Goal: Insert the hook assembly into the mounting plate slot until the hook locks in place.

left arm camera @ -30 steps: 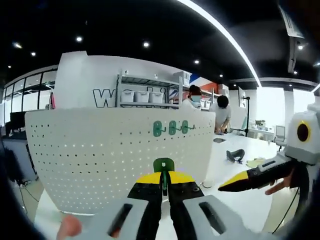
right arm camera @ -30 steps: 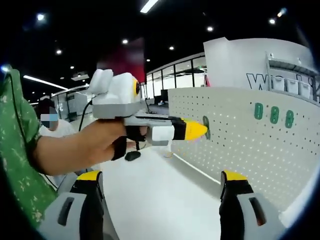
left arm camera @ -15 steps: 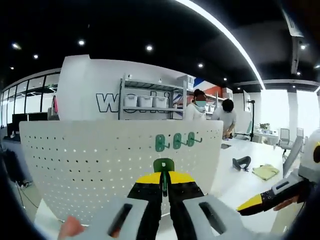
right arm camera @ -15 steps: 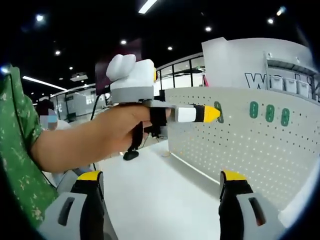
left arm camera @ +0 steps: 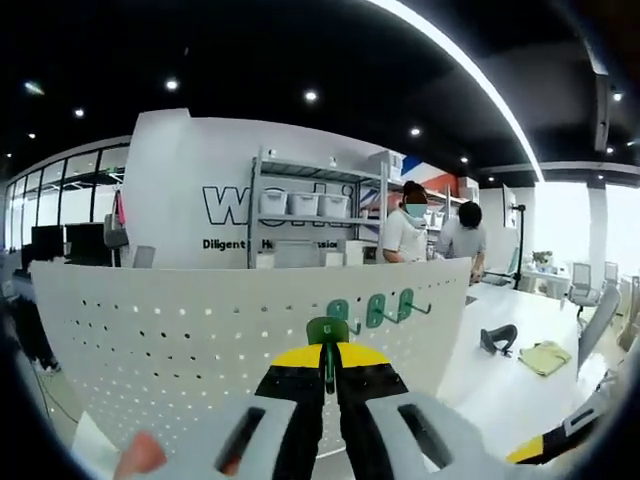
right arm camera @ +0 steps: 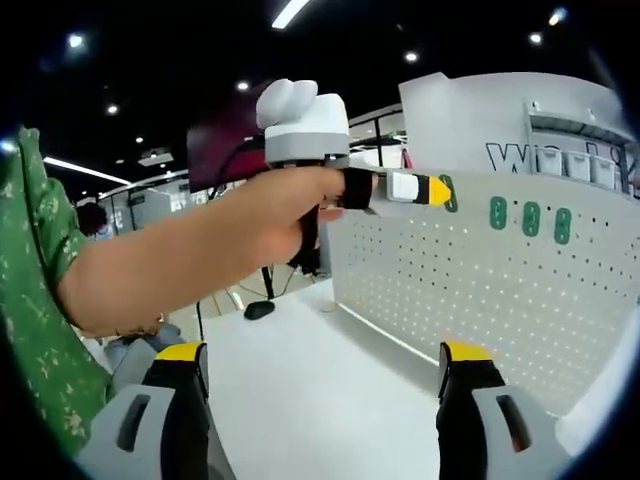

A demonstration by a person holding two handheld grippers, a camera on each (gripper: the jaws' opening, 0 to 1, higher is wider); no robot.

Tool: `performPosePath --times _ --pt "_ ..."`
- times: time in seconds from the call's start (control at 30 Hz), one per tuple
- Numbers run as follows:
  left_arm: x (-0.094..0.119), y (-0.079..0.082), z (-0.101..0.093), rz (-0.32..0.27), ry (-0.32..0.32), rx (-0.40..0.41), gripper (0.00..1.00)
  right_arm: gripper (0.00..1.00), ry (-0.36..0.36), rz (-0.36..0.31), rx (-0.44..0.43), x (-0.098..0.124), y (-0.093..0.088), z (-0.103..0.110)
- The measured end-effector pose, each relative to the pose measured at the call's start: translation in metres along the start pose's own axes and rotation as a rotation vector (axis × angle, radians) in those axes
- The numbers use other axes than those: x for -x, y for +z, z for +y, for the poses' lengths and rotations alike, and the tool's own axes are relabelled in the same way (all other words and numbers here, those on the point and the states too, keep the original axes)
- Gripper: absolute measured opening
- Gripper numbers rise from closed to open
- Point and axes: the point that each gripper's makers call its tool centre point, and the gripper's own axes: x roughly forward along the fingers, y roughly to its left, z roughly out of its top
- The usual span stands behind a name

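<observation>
1. Since a second ago, we have carried the left gripper [right arm camera: 432, 189] up and forward, so its yellow tips now sit just beside the top edge of the white pegboard [right arm camera: 480, 290]; in the left gripper view the three mounted green hooks [left arm camera: 377, 308] have drifted right.
2. Left fingers [left arm camera: 300, 375] are pressed together on a green hook [left arm camera: 327, 333], held upright and facing the panel, likely so its back can meet a slot squarely.
3. Right gripper [right arm camera: 325, 395] hangs back over the white desk [right arm camera: 300, 400], fingers spread wide and holding nothing; we judge it kept clear to watch.
4. Hook not yet seated; insertion remains.
</observation>
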Motion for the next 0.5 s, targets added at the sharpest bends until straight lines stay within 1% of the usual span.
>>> performPosePath --times 0.2,0.33,0.43,0.5 --pt "-0.017 0.0 0.006 0.026 0.025 -0.006 0.03 0.97 -0.001 -0.001 -0.01 0.002 -0.003 -0.005" --pt "-0.025 -0.006 0.015 0.044 0.063 -0.024 0.03 0.97 -0.005 -0.003 -0.014 0.004 -0.004 -0.009" --pt "-0.031 -0.011 0.023 0.06 0.081 -0.021 0.03 0.97 -0.01 -0.003 -0.022 0.006 -0.006 -0.013" --pt "-0.032 -0.014 0.024 0.066 0.092 -0.016 0.03 0.97 -0.01 -0.002 -0.026 0.006 -0.007 -0.014"
